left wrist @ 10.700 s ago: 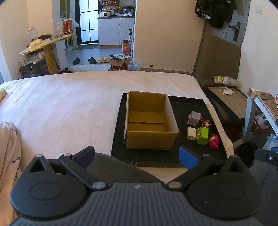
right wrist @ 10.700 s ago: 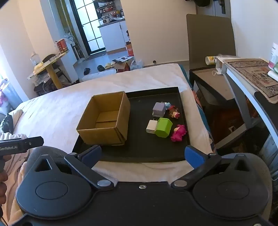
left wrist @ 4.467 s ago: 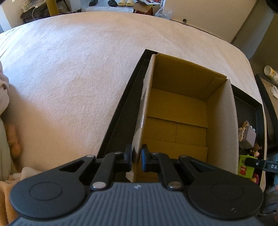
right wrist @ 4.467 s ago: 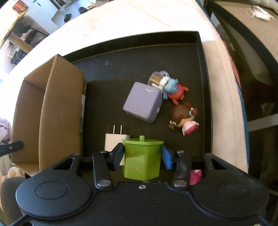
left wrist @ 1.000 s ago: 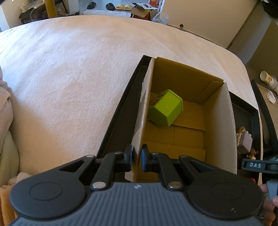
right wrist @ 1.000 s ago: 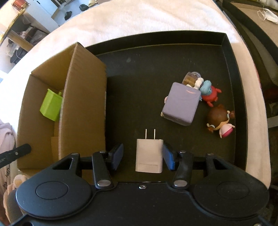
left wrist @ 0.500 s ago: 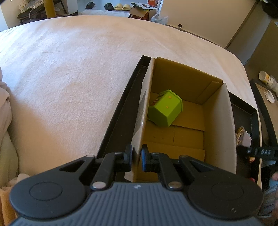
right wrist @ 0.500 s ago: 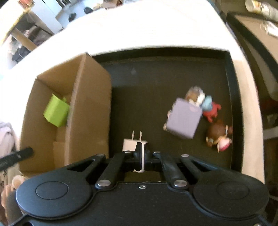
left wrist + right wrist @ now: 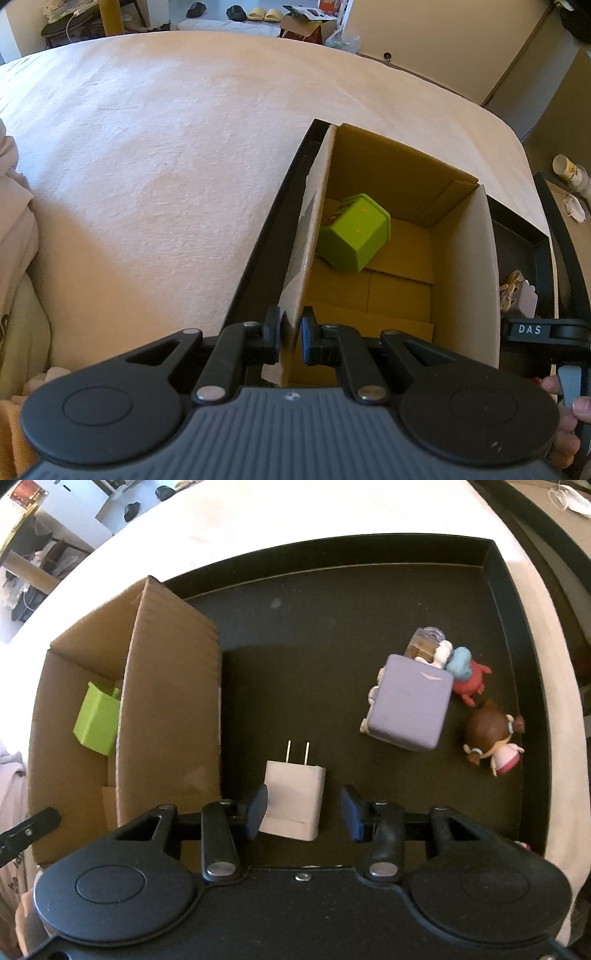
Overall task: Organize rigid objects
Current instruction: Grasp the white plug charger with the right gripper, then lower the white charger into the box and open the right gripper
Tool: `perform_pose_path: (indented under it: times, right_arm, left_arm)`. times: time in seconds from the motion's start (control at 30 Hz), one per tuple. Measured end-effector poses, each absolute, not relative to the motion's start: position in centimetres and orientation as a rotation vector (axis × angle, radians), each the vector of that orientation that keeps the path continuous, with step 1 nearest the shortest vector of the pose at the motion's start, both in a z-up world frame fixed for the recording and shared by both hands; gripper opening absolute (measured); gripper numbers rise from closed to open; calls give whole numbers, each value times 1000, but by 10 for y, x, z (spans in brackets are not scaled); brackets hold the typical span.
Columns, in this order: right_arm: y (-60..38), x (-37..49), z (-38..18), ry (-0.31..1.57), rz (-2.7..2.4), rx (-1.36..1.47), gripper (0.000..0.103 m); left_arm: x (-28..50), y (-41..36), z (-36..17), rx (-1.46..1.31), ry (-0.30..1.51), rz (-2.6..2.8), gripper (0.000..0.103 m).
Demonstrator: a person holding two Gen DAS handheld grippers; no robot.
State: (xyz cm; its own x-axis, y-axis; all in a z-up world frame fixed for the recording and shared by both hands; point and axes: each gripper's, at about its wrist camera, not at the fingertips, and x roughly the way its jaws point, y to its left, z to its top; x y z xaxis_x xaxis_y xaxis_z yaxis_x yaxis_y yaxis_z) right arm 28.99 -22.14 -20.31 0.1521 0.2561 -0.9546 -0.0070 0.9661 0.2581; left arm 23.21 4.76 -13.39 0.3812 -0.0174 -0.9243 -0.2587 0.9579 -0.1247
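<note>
My left gripper [image 9: 290, 334] is shut on the near left wall of the open cardboard box [image 9: 465, 277]. A green container [image 9: 354, 232] lies tipped on the box floor. In the right wrist view the box [image 9: 170, 701] stands at the left of the black tray [image 9: 332, 602], with the green container [image 9: 98, 720] inside. My right gripper [image 9: 303, 812] hangs over a white plug charger [image 9: 295, 794] lying flat, prongs pointing away. Its jaws are opening, with the charger between them; the right pad stands clear of it.
A purple block [image 9: 410, 705], a red and blue figure [image 9: 469, 672] and a brown-haired doll [image 9: 491, 738] lie at the tray's right. The tray rests on a pale bed cover [image 9: 166, 166]. A person's hand [image 9: 561, 406] holds the right tool.
Half a second ago the right jaws were shut together at the charger's near end; now they stand apart around it. The left gripper and box have not moved.
</note>
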Motion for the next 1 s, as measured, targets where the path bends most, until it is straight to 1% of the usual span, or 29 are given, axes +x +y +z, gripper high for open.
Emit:
perform_pose_path:
  times: [0.13,0.17,0.2,0.3,0.4,0.53,0.73,1.0]
  right_arm:
    - [-215,289,-208,1409,205,182,45]
    - [-214,289,-211,1412,204,166,43]
    - [-212,288,-213,1412,200,149,40]
    - [-207,284,-211,1383,204,104,38]
    - [-212,283,-206,1374,207,126,38]
    - [-218,287,-189,1333,207,152,38]
    - [-224,294,-149,1241,223,170,38]
    - [-213,297,-108,1163,277,181,38]
  left_arm:
    - [233,46,-133,-264,1173,159,10]
    - [234,46,-133,-265,1173,159,10]
    - [234,46,-133,-264,1173,162,10]
    - [234,44,-134,-263,1172,164,10]
    - [233,45,-133,-264,1172,159,10]
    - [233,45,-134,-261,1170,155,10]
    - [231,44,-135,-261,1169,148,10]
    - [230,41,-136,-260,1167,142,10]
